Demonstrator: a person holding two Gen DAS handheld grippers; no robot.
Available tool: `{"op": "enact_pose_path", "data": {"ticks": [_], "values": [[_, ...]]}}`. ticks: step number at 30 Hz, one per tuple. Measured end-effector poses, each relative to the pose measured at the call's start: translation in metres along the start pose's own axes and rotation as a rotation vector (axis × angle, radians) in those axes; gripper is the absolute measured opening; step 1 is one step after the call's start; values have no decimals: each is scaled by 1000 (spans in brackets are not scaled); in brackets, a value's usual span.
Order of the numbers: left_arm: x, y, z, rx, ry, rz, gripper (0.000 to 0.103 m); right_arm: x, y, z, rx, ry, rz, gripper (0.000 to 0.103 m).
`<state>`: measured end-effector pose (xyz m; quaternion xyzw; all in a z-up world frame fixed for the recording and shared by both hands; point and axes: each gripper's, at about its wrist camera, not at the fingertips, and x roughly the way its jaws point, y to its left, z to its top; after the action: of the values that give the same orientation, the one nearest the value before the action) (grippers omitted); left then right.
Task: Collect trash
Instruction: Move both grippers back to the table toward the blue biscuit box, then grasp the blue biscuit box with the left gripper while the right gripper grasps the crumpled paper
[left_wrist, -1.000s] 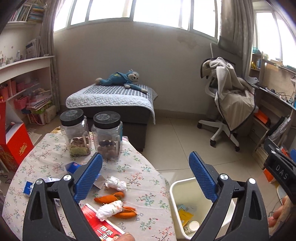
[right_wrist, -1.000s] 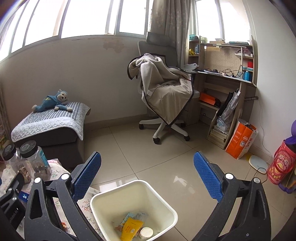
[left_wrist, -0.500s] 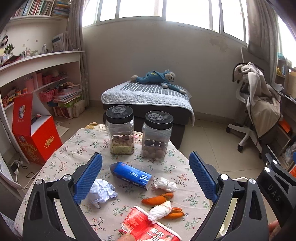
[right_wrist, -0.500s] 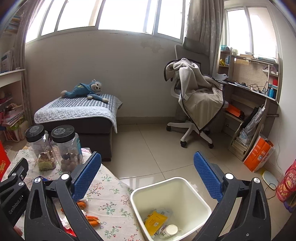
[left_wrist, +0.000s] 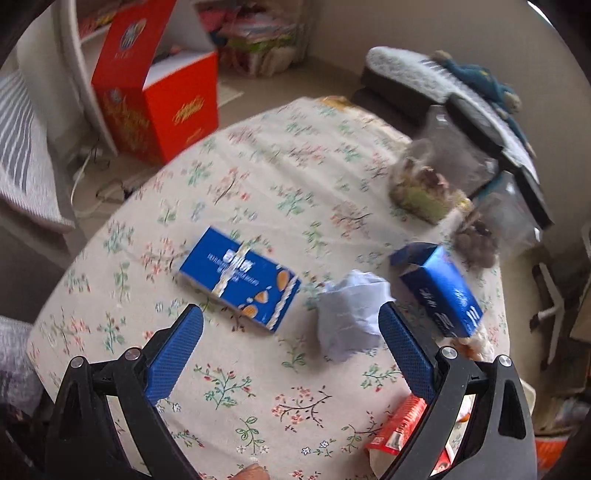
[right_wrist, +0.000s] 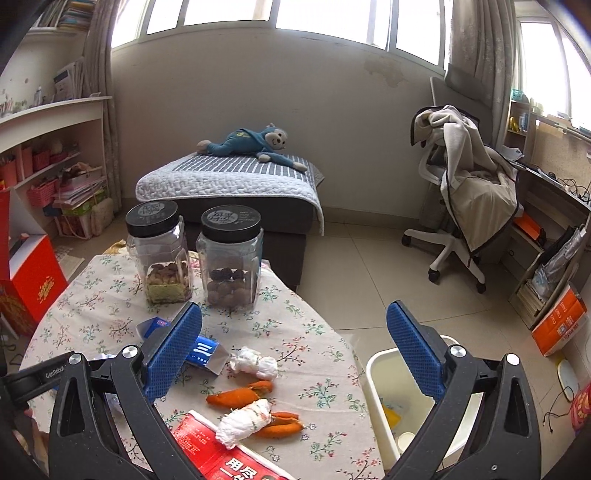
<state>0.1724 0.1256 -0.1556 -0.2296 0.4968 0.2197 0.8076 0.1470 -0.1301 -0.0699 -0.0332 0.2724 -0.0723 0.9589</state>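
Trash lies scattered on the desk (left_wrist: 258, 155): a flat blue box (left_wrist: 239, 277), then a crumpled paper ball (left_wrist: 351, 314) just beside it. Your left hand-held gripper (left_wrist: 291, 343) hangs spread and empty above them, apparently picking a target. Next, lower it around the paper ball and close; your right hand-held gripper (right_wrist: 295, 350), also spread, waits near the bin (right_wrist: 380, 373).

The left wrist view looks steeply down, close over the floral table (left_wrist: 258, 166), and it is blurred. The right wrist view sits higher and looks level across the room toward the windows. Both views share the table and the two jars (right_wrist: 195, 254).
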Motion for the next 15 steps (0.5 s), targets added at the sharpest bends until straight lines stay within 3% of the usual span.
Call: {"op": "enact_pose_path", "data": {"ticks": [4,7,12,15], "values": [[50,47,9,-295,177,2,93,9,15,-3,-45,29,17,96],[70,59,13,-417,208,10,93,14,22,-6,-82,47,22,96],[86,48,20,-407,207,84,94,24,33,-6,-140,69,36,96],[91,31,22,-255,201,139,94,30,41,-6,-170,85,50,96]]}}
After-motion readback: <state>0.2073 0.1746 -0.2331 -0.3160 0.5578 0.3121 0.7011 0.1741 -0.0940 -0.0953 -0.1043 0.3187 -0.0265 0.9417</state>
